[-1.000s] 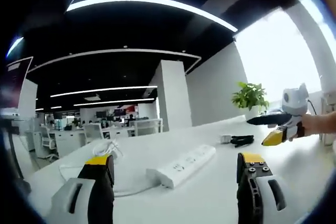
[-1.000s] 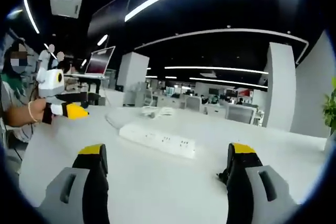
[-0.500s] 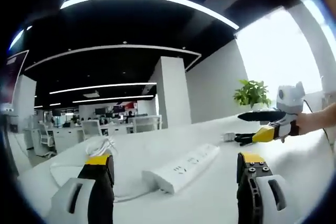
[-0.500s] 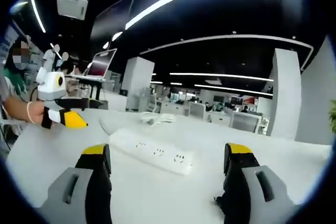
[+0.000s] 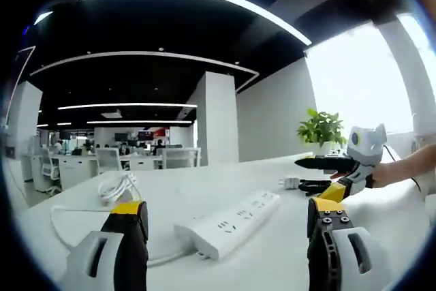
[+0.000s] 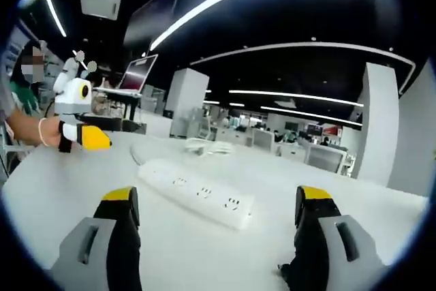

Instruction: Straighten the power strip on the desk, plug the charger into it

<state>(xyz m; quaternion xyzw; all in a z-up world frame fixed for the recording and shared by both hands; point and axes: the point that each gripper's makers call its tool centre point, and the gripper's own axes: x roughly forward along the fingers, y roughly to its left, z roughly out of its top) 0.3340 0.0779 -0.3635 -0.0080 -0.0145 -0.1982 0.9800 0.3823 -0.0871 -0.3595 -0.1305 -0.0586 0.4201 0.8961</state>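
Note:
A long white power strip [image 5: 228,223] lies slantwise on the white desk [image 5: 272,264], straight ahead of my left gripper [image 5: 228,206], whose jaws stand wide open around nothing. Its white cord runs to a coil [image 5: 116,185] at the far left. A black charger with its cable [image 5: 303,184] lies beyond the strip's far end, and my right gripper [image 5: 320,176] hovers open just over it. In the right gripper view the strip [image 6: 197,192] lies ahead of the open right gripper [image 6: 218,195]. The charger [image 6: 289,270] shows beside the right jaw. My left gripper [image 6: 109,131] hangs at the left.
A potted plant [image 5: 320,131] stands at the desk's far side by the bright window. A laptop on a stand [image 6: 133,76] rises behind the left gripper, and a person [image 6: 24,100] sits at the left edge. Office desks and chairs [image 5: 136,161] fill the background.
Both views have dropped closer to the desk. The right gripper has moved in over the charger. The power strip lies where it was.

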